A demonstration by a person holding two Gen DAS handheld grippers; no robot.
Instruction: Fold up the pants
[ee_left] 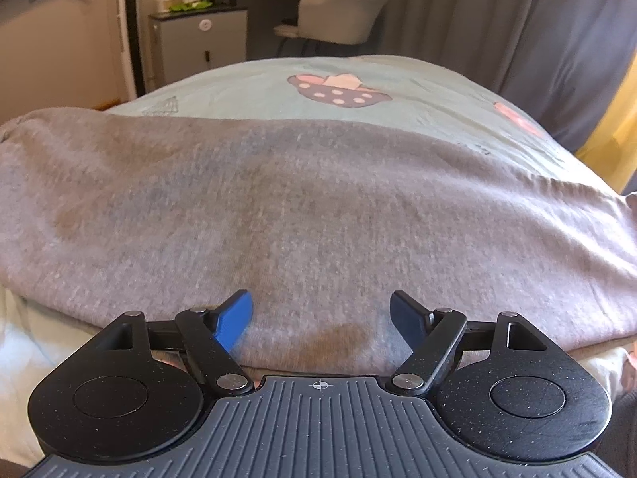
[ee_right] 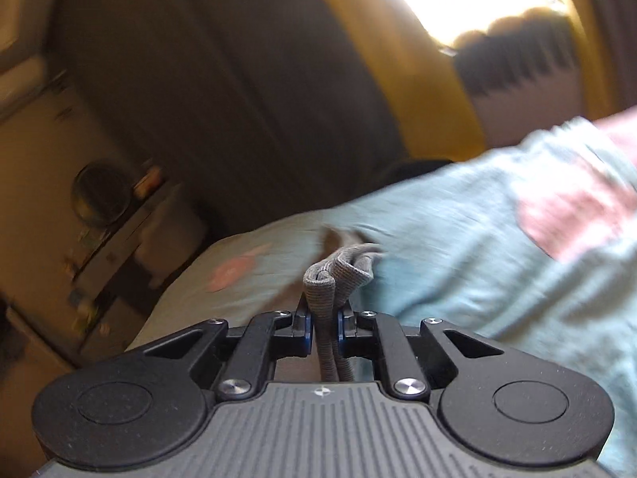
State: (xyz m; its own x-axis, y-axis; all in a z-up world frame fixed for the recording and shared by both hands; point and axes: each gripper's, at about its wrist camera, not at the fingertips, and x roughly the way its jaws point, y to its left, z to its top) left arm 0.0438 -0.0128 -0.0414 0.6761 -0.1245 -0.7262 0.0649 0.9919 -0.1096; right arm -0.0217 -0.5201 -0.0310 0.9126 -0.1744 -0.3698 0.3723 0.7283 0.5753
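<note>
Grey pants (ee_left: pixel 302 207) lie spread across a pale green bed sheet (ee_left: pixel 278 79) and fill the left wrist view. My left gripper (ee_left: pixel 321 310) is open, its blue fingertips (ee_left: pixel 235 320) wide apart just above the near part of the pants, holding nothing. My right gripper (ee_right: pixel 323 320) is shut on a bunched ribbed edge of the grey pants (ee_right: pixel 330 279), which sticks up between the fingers above the sheet (ee_right: pixel 458 247). The right wrist view is motion-blurred.
A cartoon print (ee_left: pixel 338 89) marks the sheet beyond the pants. A white chair (ee_left: pixel 338 16), a cabinet (ee_left: pixel 199 40) and grey curtains (ee_left: pixel 517 20) stand past the bed. A yellow curtain (ee_right: pixel 418 79) and a bright window show in the right wrist view.
</note>
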